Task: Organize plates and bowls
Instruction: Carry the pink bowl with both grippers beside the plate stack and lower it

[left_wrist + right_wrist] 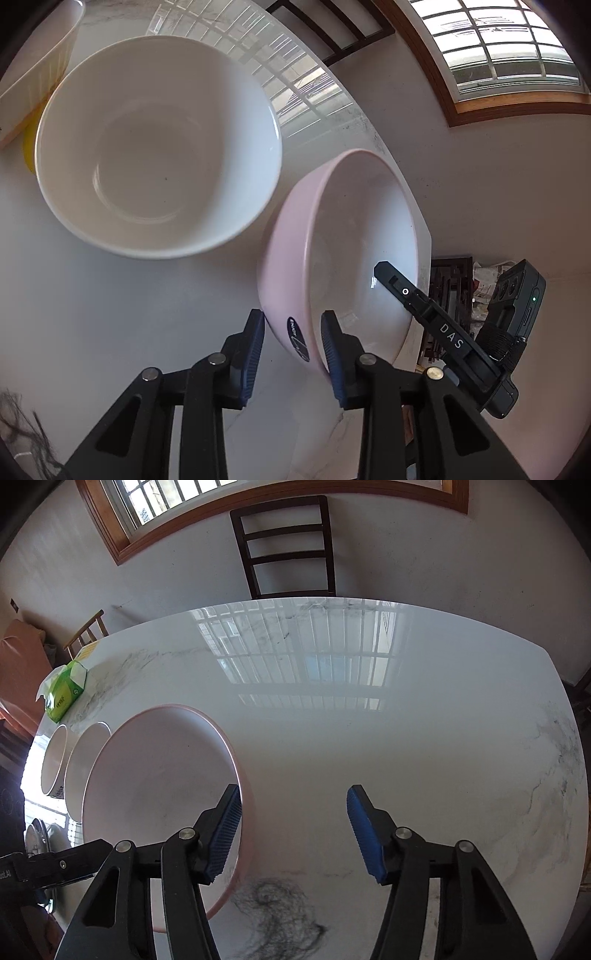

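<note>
In the left wrist view my left gripper (292,332) is shut on the near rim of a pink bowl (354,236), one blue pad outside the wall, one inside, and the bowl is tilted. A larger white bowl (159,147) stands on the table to its left. Another white dish (40,70) is at the far left. In the right wrist view my right gripper (293,808) is open and empty over the marble table (406,738). The pink bowl (155,794) is at its left, with two white bowls (83,760) behind it.
A green tissue pack (64,692) lies at the table's left edge. A dark chair (288,550) stands behind the table under a window. The right gripper's body (480,347) shows past the pink bowl. A yellow item (28,147) peeks from behind the white bowl.
</note>
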Tool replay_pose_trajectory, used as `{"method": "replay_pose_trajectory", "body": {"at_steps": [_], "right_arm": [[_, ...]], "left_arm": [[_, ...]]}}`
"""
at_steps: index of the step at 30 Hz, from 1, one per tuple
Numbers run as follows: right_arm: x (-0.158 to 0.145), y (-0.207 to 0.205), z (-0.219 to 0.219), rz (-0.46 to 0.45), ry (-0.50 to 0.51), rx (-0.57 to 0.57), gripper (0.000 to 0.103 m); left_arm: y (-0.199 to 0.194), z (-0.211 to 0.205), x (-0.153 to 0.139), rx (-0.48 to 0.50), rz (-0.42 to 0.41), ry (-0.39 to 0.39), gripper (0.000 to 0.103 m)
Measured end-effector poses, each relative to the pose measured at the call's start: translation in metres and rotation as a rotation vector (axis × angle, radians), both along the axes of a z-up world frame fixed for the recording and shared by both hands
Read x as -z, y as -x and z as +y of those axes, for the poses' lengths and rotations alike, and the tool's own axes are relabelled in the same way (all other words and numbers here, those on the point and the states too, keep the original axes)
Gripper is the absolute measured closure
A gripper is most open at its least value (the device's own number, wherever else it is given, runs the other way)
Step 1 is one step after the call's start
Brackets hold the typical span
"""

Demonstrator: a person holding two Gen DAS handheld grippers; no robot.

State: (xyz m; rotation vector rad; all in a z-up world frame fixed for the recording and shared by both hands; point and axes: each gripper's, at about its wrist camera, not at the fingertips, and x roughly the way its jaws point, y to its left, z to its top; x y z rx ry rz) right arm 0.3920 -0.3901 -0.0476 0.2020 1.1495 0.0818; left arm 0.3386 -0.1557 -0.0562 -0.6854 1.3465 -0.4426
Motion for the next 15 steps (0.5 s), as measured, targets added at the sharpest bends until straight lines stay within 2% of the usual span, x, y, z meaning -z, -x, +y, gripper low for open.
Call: {"method": "replay_pose_trajectory", "body": {"at_steps": [1,3,4,8,15], "right_arm": [[0.003,0.001,0.000,0.012,-0.022,-0.009,0.067],[0.006,0.003,0.002,0.027,-0.050,-0.020,0.091],[0.007,0.006,0.004,0.032,-0.050,-0.027,0.093],[0.003,0.026,0.002,0.027,-0.094,-0.032,0.094],[-0.014,0.082,0.012,0.004,-0.170,-0.036,0.090]], "left_arm": [[0.001,-0.002,-0.002,0.009,-0.012,-0.030,0.077],[0.004,-0.002,-0.003,0.021,-0.017,-0.060,0.083],[0.008,-0.002,-0.003,0.023,-0.015,-0.061,0.083],[0.024,0.008,-0.002,0.032,0.013,-0.015,0.083],[0.079,0.037,-0.031,0.032,-0.045,-0.047,0.083]]}}
